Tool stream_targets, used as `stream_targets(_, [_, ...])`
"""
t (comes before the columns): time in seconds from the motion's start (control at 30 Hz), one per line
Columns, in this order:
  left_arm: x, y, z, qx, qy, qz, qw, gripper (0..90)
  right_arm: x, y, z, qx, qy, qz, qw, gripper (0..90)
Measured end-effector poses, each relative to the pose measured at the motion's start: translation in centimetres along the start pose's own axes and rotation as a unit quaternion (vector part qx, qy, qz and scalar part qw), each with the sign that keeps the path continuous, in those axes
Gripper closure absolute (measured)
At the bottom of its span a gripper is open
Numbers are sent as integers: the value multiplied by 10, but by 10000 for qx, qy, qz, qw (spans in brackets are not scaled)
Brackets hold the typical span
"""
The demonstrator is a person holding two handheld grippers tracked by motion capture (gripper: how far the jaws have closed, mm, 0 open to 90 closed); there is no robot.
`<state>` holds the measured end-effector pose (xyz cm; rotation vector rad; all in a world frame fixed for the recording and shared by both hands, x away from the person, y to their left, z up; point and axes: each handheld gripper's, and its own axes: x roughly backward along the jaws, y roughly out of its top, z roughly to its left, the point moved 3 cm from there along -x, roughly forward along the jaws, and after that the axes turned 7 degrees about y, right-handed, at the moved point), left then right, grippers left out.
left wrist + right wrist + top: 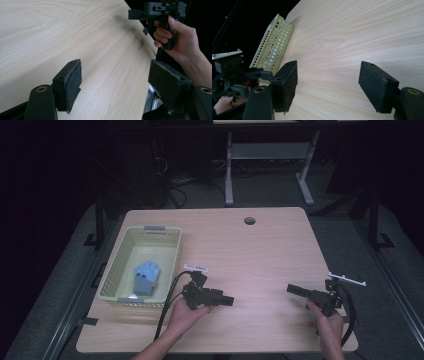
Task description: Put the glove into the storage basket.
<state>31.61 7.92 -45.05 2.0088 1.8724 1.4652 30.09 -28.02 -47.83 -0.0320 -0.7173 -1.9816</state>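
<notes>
A pale yellow perforated basket [116,265] stands on the left side of the wooden table [250,255]. Inside it lies a blue item [146,276] that looks like folded cloth. My left gripper [229,300] hovers just right of the basket's near corner and points right. Its jaws [117,72] are open with only bare wood between them. My right gripper [291,289] is near the table's right front and points left toward the other one. It is open too [329,75], with nothing held. The basket's side wall [273,45] shows in the right gripper view.
A round cable hole [249,220] sits near the table's far edge. Behind the table stand a white desk frame [270,155] and dark floor with cables. The right hand and its gripper [156,11] appear at the table's edge in the left gripper view.
</notes>
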Motion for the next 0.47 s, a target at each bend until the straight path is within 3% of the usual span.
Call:
stream_targets(0.3, [0, -18, 1, -134, -36, -119, 9998, 264, 4, -14, 1, 72, 20, 40, 10000, 291])
stream_targets(0.4, [0, -24, 0, -197, -59, -174, 9996, 264, 5, -19, 6, 218, 92, 52, 9997, 285])
stream_targets(0.47, [-1, -26, -2, -242, -77, -87, 9996, 264, 5, -21, 11, 302, 161, 59, 9994, 281])
